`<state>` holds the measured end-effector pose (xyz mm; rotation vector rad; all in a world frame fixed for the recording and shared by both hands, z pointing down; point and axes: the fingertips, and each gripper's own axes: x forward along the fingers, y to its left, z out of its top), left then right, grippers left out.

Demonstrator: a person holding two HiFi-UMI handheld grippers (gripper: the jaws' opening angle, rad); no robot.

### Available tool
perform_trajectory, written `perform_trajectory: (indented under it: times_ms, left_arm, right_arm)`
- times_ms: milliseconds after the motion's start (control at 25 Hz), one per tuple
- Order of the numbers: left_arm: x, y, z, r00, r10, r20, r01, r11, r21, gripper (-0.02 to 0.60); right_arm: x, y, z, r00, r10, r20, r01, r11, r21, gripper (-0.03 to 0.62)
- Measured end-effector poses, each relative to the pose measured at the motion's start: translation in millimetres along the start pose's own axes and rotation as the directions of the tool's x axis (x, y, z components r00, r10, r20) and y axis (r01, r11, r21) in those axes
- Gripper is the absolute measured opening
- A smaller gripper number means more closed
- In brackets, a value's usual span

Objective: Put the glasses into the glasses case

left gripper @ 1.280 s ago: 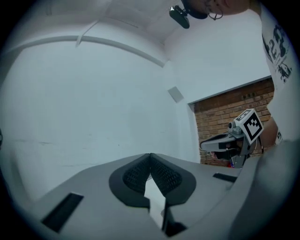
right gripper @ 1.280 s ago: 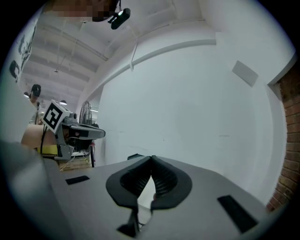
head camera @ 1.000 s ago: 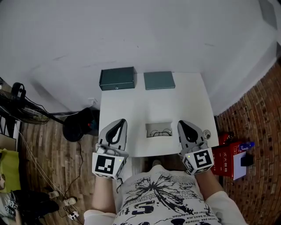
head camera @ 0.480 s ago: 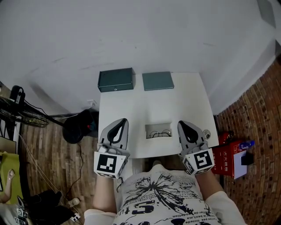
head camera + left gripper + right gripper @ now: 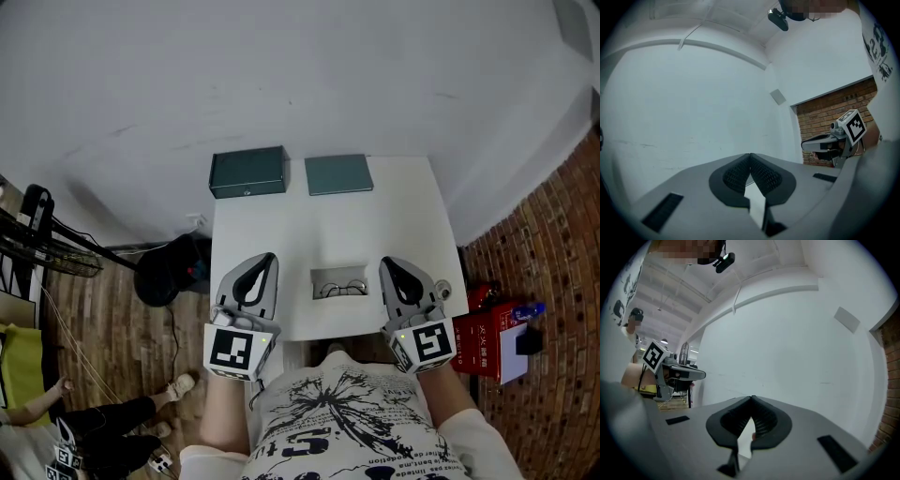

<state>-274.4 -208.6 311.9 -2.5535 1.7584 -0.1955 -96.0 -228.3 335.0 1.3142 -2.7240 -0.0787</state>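
Thin wire-rimmed glasses (image 5: 341, 285) lie in a small shallow white tray (image 5: 339, 272) near the front edge of the white table (image 5: 281, 234). Two dark teal cases stand at the table's far edge, a thicker one (image 5: 247, 172) on the left and a flatter one (image 5: 338, 173) on the right, both closed. My left gripper (image 5: 265, 259) hovers left of the tray, shut and empty (image 5: 750, 155). To the right of the tray my right gripper (image 5: 387, 263) is held level, its jaws also shut with nothing between them (image 5: 751, 398). Both point toward the white wall.
A red box (image 5: 486, 339) sits on the brick-patterned floor at the right. A black stand (image 5: 167, 267) and a wire fan guard (image 5: 47, 239) are on the wooden floor at the left. A person's legs (image 5: 103, 422) show at the lower left.
Both grippers have stayed where they were, shut. The person on the floor at the lower left has shifted.
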Motion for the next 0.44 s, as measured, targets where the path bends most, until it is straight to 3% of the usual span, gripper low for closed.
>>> perform_trajectory:
  times_ms: [440]
  left_arm:
    - [10.1, 1.7, -8.1, 1.000, -0.005, -0.025, 0.006, 1.000, 0.004, 0.014]
  right_arm:
    - [10.0, -5.7, -4.7, 1.000, -0.006, -0.004, 0.006, 1.000, 0.001, 0.014]
